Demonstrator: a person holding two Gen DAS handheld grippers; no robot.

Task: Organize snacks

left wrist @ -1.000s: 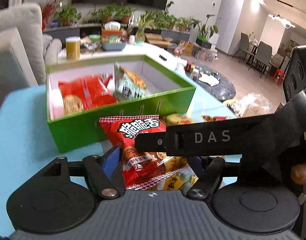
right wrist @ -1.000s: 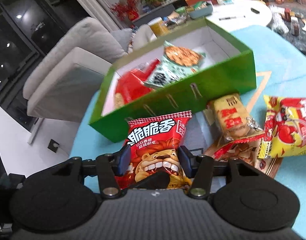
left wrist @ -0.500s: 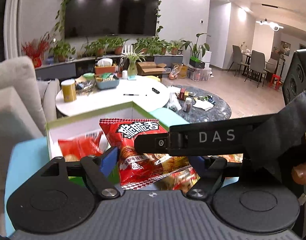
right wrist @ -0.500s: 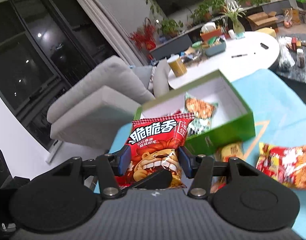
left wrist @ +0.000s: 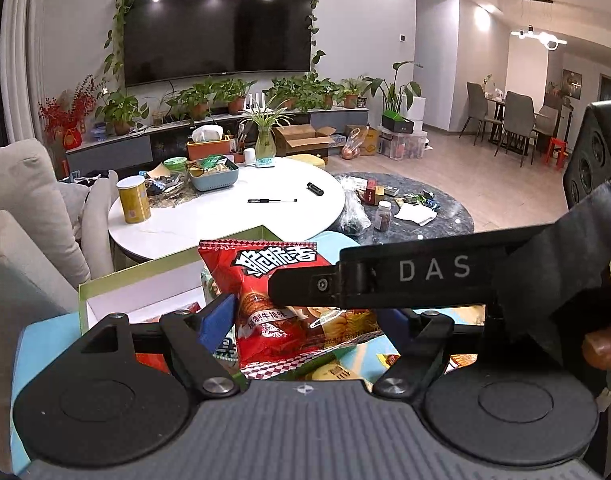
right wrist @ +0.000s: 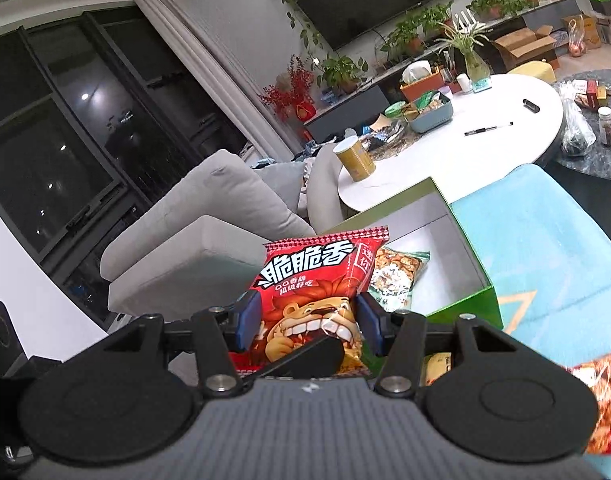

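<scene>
Right hand-held gripper (right wrist: pixel 307 322): closed on the red snack packet (right wrist: pixel 319 284), blue pads pressing its two sides.
Left hand-held gripper (left wrist: pixel 305 320): jaws apart, the packet between them, pads not seen pressing it.
Packet axis: long axis upright, crimped top edge uppermost, lion print facing the right camera.
Packet place: raised above the near wall of the green box (right wrist: pixel 471 256).
Box: on the blue counter (right wrist: pixel 545 240), a green-white packet (right wrist: pixel 397 276) inside.

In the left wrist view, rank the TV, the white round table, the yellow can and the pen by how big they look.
1. TV
2. white round table, close behind the TV
3. yellow can
4. pen
</scene>
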